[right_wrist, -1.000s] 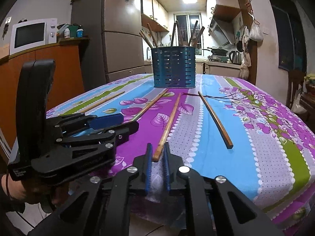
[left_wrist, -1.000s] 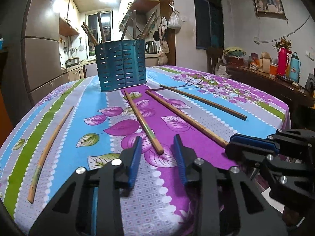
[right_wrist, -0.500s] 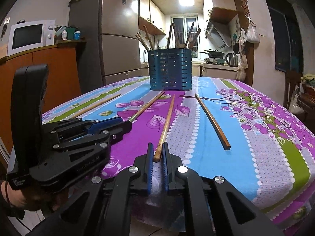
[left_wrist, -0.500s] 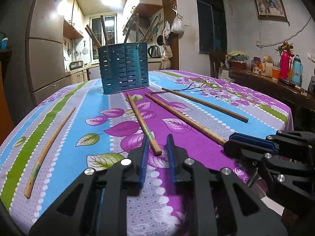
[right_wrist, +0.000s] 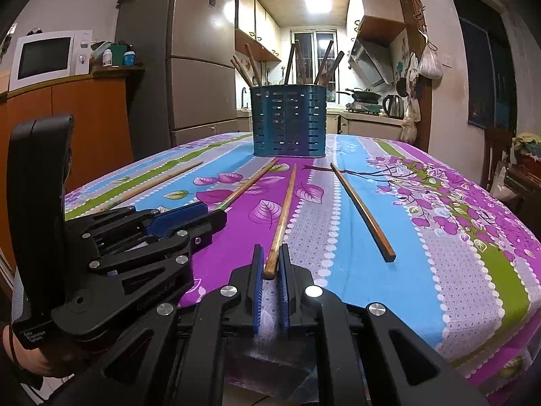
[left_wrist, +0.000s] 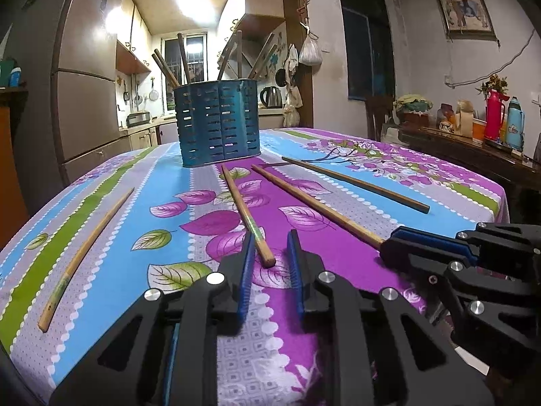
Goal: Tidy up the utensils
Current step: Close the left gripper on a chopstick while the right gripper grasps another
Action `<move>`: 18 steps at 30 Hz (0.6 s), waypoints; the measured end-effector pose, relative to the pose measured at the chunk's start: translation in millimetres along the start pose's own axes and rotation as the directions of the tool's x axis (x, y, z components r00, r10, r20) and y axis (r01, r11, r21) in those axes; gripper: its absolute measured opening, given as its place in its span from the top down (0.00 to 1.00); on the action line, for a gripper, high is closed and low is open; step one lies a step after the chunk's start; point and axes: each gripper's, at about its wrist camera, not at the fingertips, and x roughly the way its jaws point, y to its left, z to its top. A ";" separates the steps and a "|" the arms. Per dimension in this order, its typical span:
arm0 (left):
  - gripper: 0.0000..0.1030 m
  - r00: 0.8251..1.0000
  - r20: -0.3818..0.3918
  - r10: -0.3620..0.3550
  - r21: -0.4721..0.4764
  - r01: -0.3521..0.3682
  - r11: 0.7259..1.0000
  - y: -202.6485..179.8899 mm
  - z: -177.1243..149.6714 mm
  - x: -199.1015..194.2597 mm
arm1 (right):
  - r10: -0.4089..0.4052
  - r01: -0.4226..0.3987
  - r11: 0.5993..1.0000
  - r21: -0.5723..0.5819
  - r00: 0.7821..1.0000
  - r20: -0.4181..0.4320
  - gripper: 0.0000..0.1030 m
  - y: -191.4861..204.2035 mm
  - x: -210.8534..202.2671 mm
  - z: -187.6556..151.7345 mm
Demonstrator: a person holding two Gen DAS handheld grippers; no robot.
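Left tool (left_wrist: 270,253): fingers spread, low over the near edge of the bench (left_wrist: 111,237). The near tip of one chopstick (left_wrist: 247,216) sits between the blue pads (left_wrist: 245,270), closer to the left pad; can't tell from the left wrist view if it touches that pad. Chopstick lies flat on the cloth, far end pointing at the blue holder (left_wrist: 218,127).

Right tool (right_wrist: 270,270): fingers nearly together around the near tip of a second chopstick (right_wrist: 284,216). Pads (right_wrist: 258,291) sit just beside the tip on both sides; contact looks likely but the view is too tight to confirm a firm pinch. This chopstick also lies flat, running toward the holder (right_wrist: 289,120).

Other items on the bench:
- dark chopstick (right_wrist: 361,209) to the right, flat, well apart from both tools
- pale chopstick (left_wrist: 84,253) far left, flat, near the green stripe
- holder stands upright at the far side, several chopsticks in it (right_wrist: 304,64), leaning outward

Both tools are side by side at the near edge, left tool visible in the right wrist view (right_wrist: 189,216), right tool in the left wrist view (left_wrist: 405,242).
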 end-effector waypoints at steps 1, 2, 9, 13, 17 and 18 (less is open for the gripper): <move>0.87 1.000 0.001 0.002 0.000 -0.002 1.000 0.2 -0.5 0.1 | 0.000 0.000 1.000 0.001 1.000 0.000 0.90 -0.3 0.1 0.1; 0.89 1.000 0.004 0.005 -0.001 -0.005 1.000 0.1 -0.9 -0.3 | 0.002 -0.002 1.000 0.005 1.000 0.000 0.90 0.1 0.1 -0.2; 0.94 1.000 0.001 0.017 -0.017 -0.017 1.000 2.7 0.0 -2.4 | 0.005 -0.005 1.000 0.024 1.000 0.006 0.91 -0.7 -0.5 -1.9; 0.94 0.999 0.014 0.029 -0.016 -0.028 0.999 6.6 1.9 -7.0 | 0.007 -0.008 1.000 0.021 1.000 0.019 0.92 -1.8 -6.5 0.0; 0.95 0.997 0.064 0.040 -0.007 -0.040 0.999 7.4 13.2 -20.0 | 0.003 -0.003 1.000 -0.005 0.999 0.052 0.92 0.0 -19.9 9.6; 0.95 0.996 0.078 0.044 -0.003 -0.044 0.999 7.1 16.3 -23.9 | 0.002 -0.001 1.000 -0.017 0.998 0.069 0.92 0.4 -25.8 15.4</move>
